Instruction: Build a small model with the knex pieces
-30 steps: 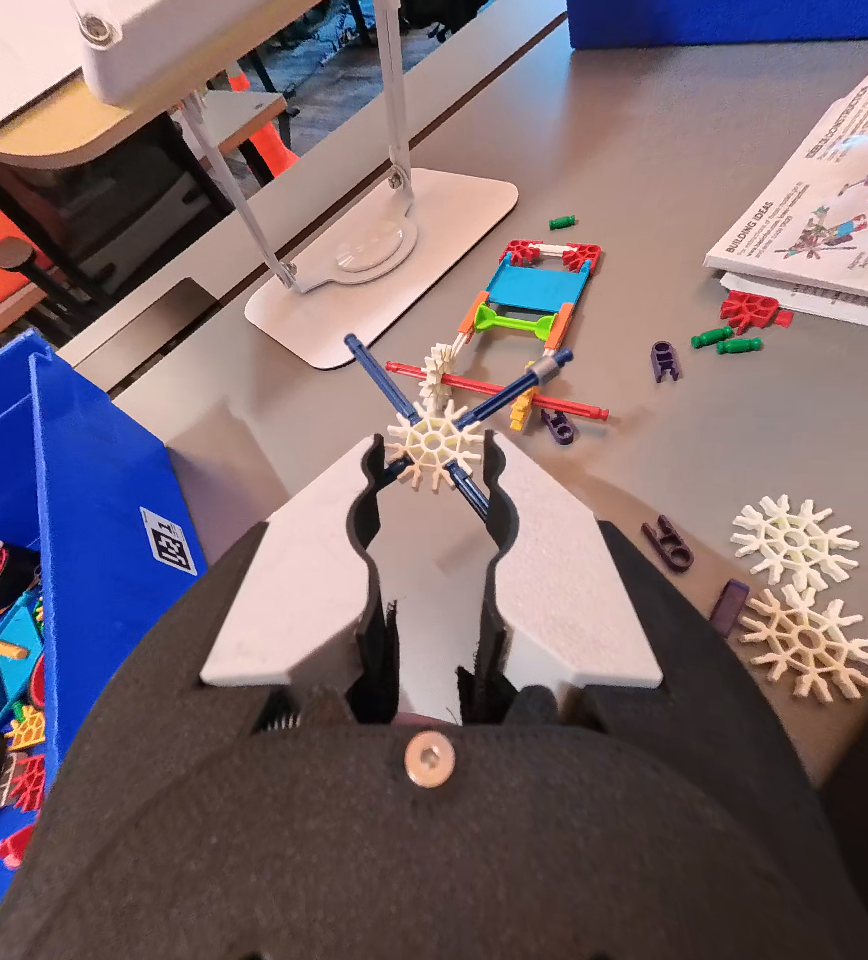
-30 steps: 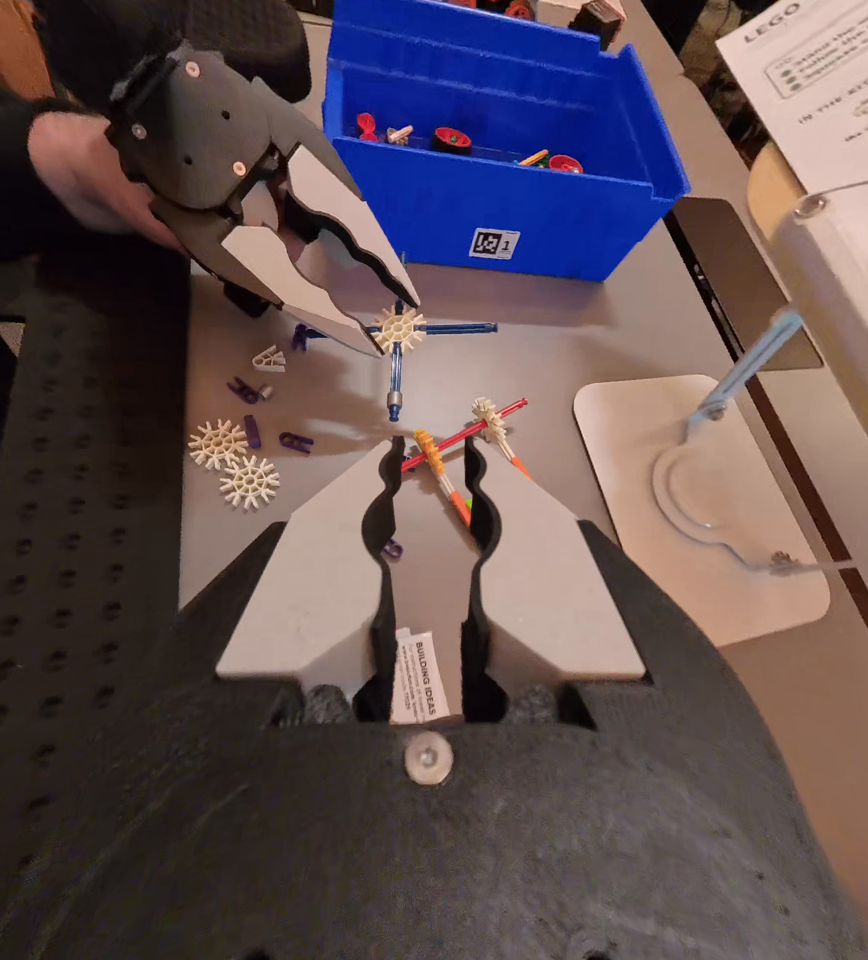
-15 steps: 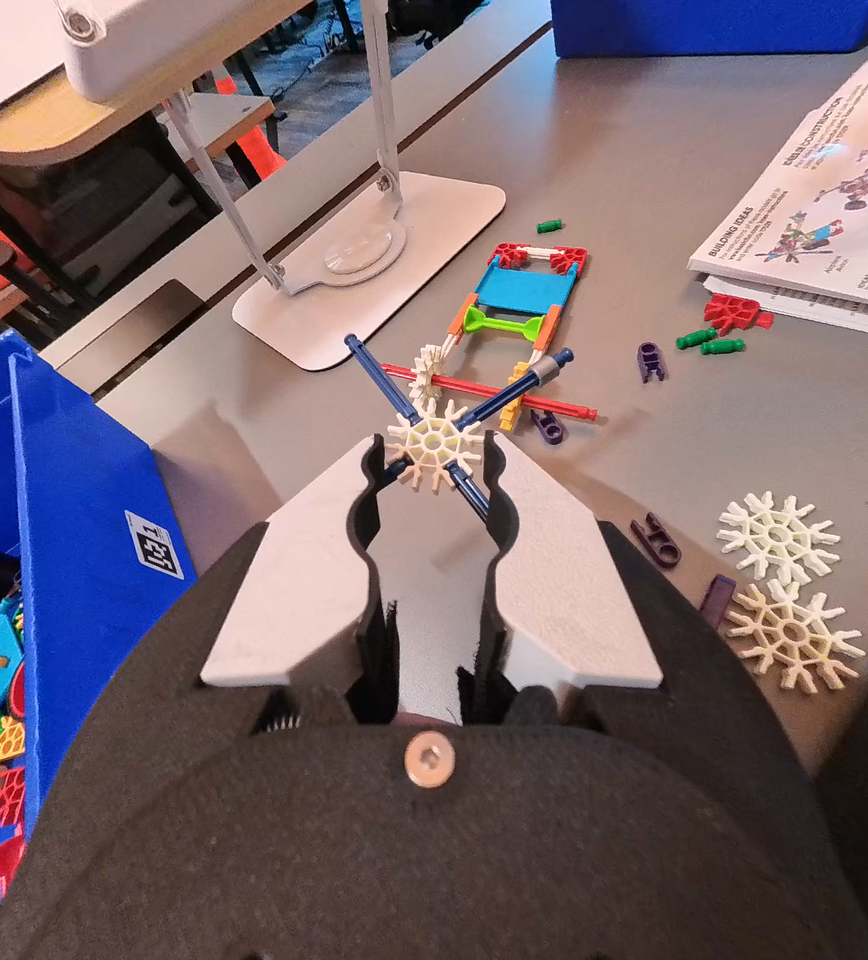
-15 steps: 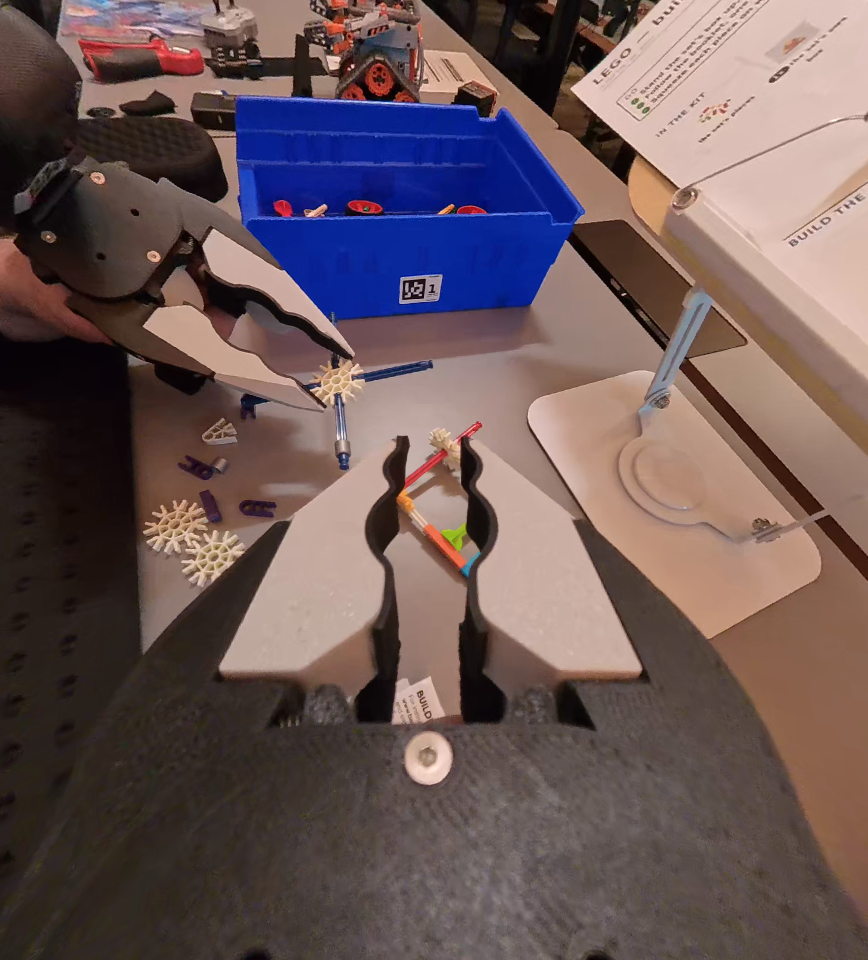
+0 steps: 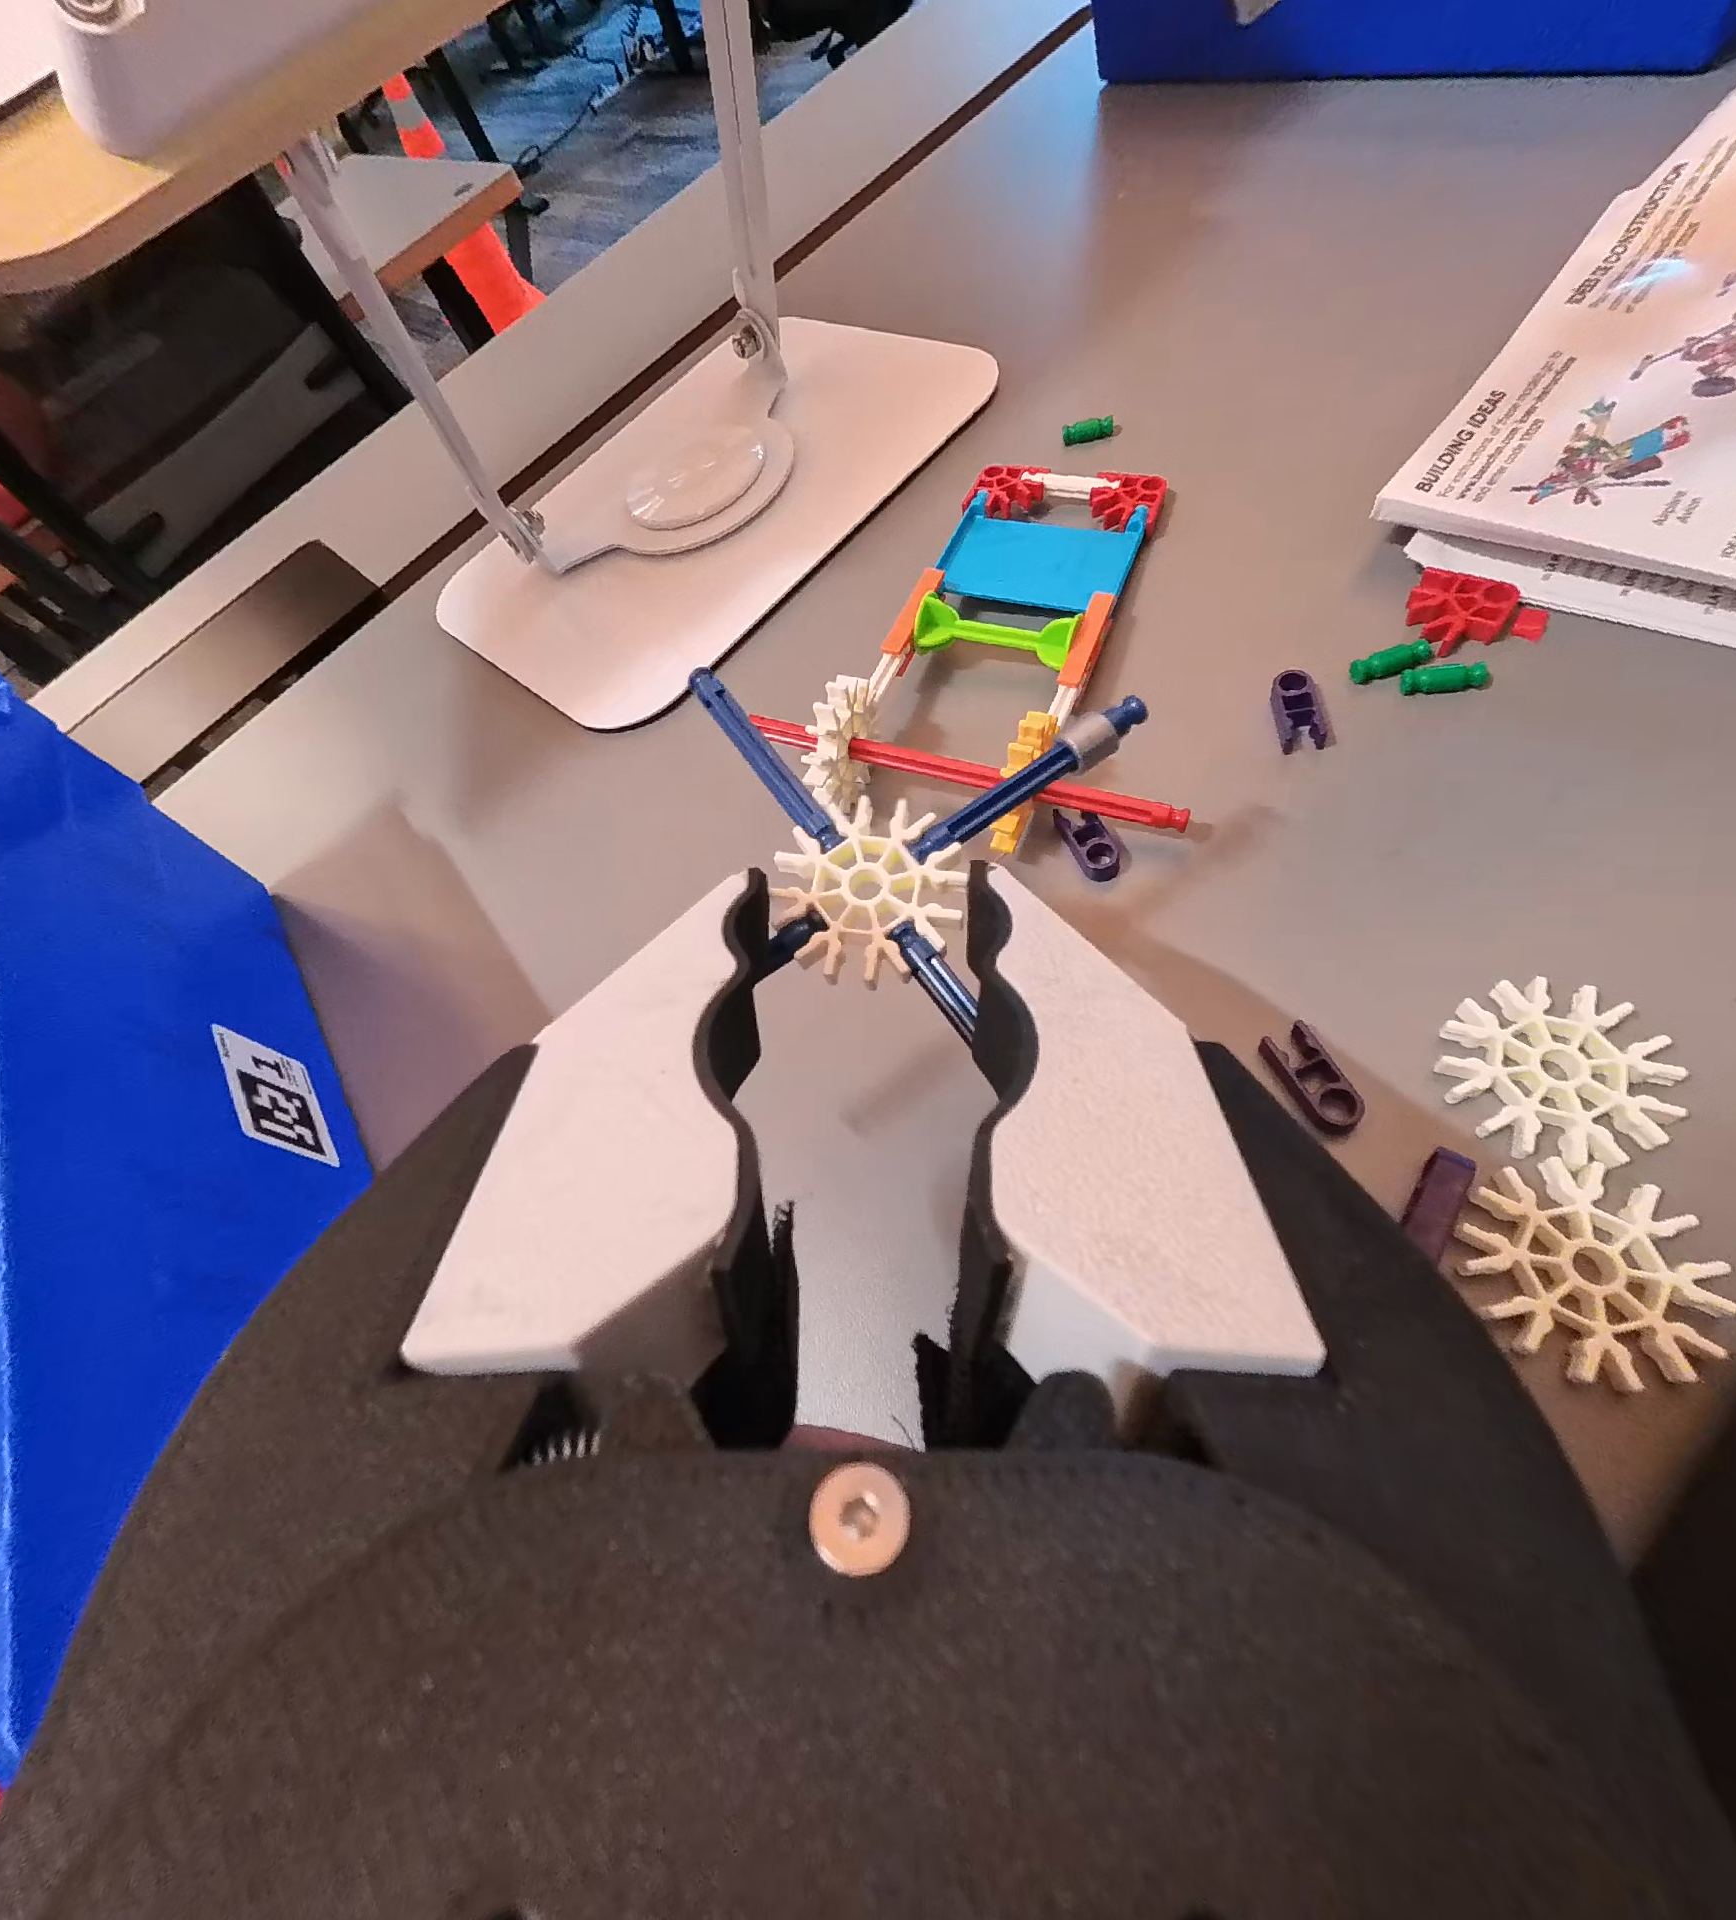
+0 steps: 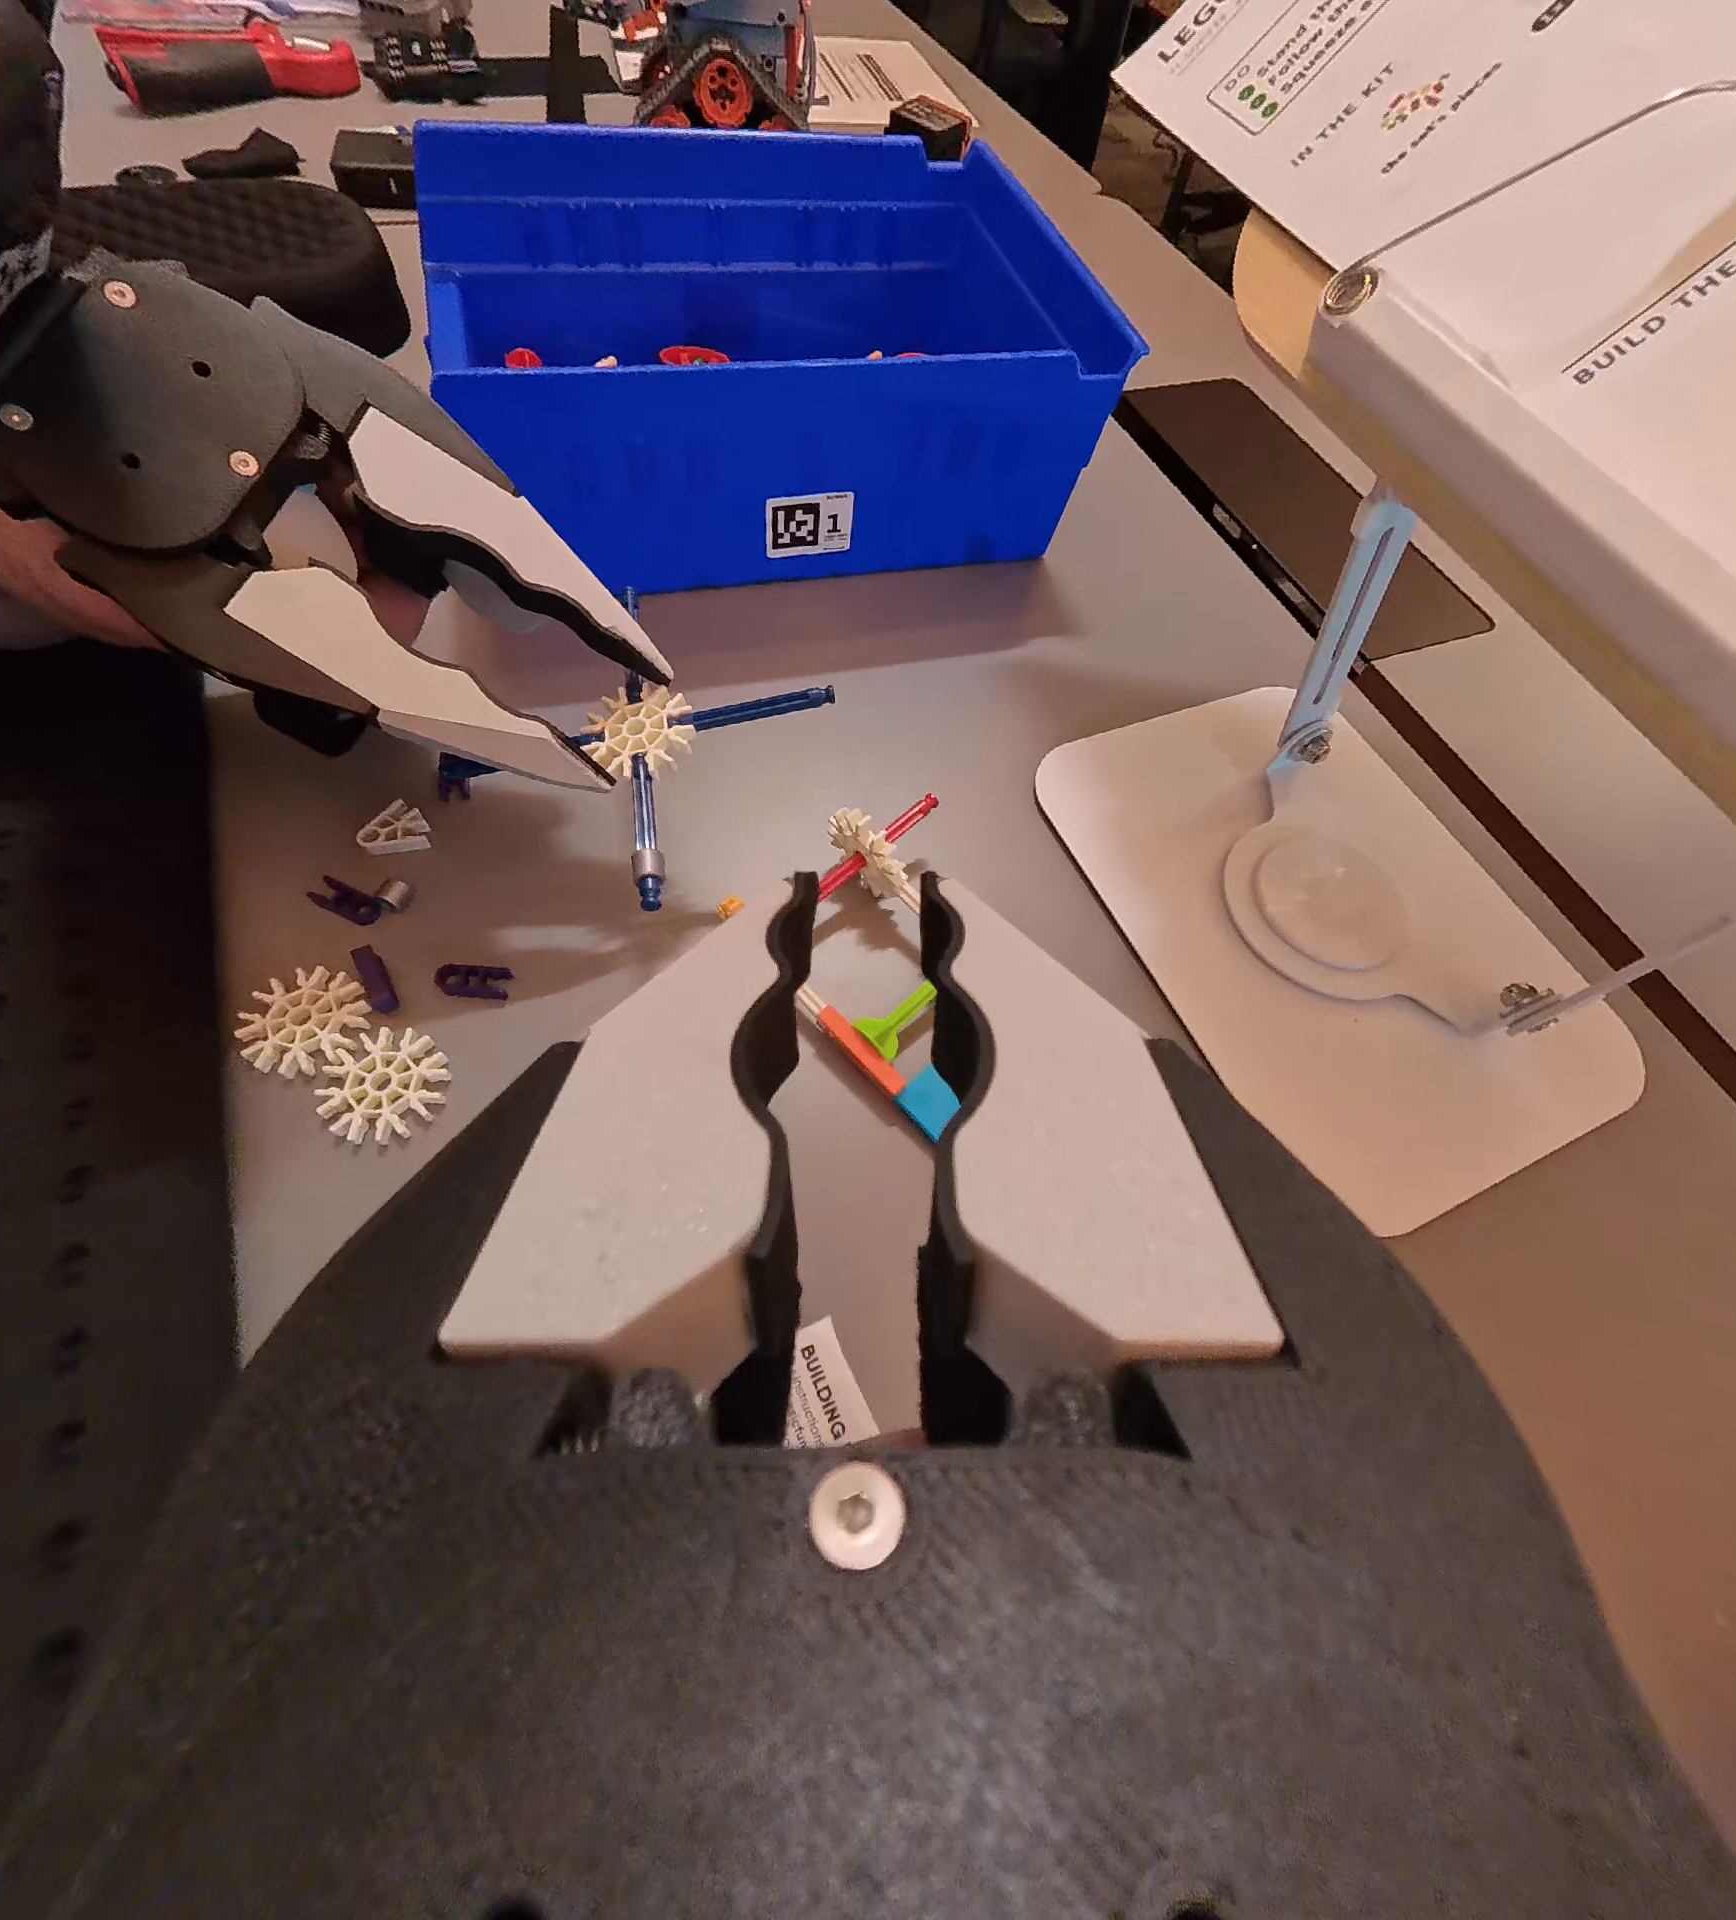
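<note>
My left gripper [image 5: 869, 891] is shut on a white snowflake connector [image 5: 869, 896] that carries crossed blue rods [image 5: 1025, 781], and holds it just above the grey table. The right wrist view shows the same gripper [image 6: 635, 727] with a hand behind it. Beyond it lies a flat toy frame [image 5: 1040, 561] with a blue panel, a green rod, orange and red connectors, and a red rod [image 5: 947, 769] through a white gear. My right gripper [image 6: 864, 894] is open and empty. It hovers over that frame [image 6: 895, 1049], whose green and blue parts show between its fingers.
A blue bin [image 6: 760, 457] of parts stands behind the left gripper and shows in the left wrist view [image 5: 116, 987]. A white stand base [image 6: 1331, 956] lies to the right. Two loose snowflakes [image 5: 1560, 1070] [image 5: 1591, 1268], purple clips [image 5: 1311, 1070], green pegs [image 5: 1394, 660] and a booklet [image 5: 1653, 416] lie around.
My right gripper has drawn back along the frame, from its yellow and orange end to its green and blue part. The left gripper still holds the snowflake and has barely shifted.
</note>
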The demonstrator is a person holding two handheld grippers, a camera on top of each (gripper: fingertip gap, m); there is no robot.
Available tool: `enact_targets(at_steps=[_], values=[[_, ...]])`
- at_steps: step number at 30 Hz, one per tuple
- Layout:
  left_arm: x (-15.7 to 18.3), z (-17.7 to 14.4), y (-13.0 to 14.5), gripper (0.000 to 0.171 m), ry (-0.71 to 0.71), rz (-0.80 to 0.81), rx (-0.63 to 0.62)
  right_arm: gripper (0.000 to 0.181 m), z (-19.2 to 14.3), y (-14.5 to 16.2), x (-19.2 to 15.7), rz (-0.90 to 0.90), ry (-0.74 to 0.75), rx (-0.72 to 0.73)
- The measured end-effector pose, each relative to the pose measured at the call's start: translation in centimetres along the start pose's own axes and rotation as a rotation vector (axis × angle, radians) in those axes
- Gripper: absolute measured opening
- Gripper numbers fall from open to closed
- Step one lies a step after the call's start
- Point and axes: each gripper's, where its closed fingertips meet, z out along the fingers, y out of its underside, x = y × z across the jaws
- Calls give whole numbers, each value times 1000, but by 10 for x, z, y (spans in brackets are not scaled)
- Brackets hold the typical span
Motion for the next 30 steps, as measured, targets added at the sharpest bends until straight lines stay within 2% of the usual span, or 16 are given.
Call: enact_targets(at_steps=[22, 30], values=[[1, 3, 2, 36, 2, 4, -9, 18, -3, 5, 3, -5, 3, -15], [0, 3, 2, 37, -2, 8, -14, 16, 2, 15, -18, -36, -85, -84]])
